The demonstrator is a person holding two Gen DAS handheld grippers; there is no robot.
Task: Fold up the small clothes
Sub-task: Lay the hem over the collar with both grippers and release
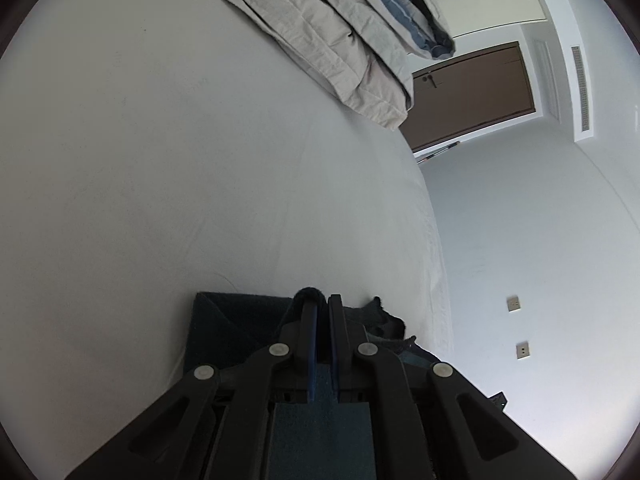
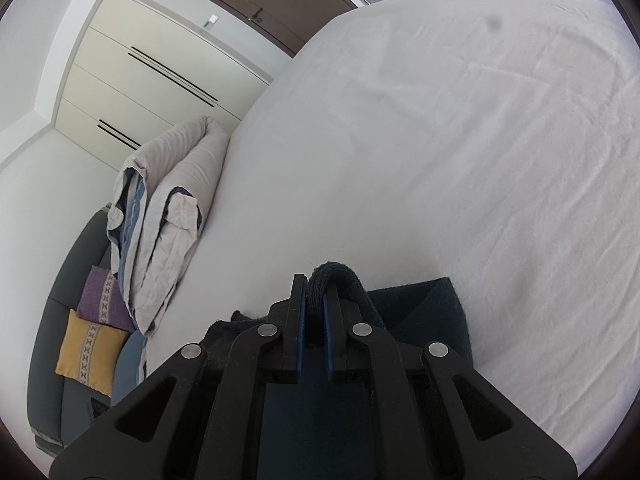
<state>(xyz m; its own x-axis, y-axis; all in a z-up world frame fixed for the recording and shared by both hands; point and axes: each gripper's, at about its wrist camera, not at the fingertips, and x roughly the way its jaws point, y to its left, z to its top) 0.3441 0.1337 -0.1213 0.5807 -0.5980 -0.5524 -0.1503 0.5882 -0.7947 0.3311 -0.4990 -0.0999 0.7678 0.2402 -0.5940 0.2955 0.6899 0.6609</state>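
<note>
Fold in progress: the left gripper (image 1: 322,300) and the right gripper (image 2: 316,282) each have their jaws pinched together on an edge of a small dark garment (image 2: 432,304), which lies partly on the white bed sheet (image 2: 460,140) and partly lifted over the fingertips. The next move probably calls for carrying both held edges across together and laying them flat, corners aligned. No brand, label or legible writing appears in either view.

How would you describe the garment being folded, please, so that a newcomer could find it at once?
Start from the wide white bed. At its near edge, away from the bundled beige duvet, lies a small dark navy garment. It is the only dark fabric on the sheet, pinched by the left gripper and right gripper.
</note>
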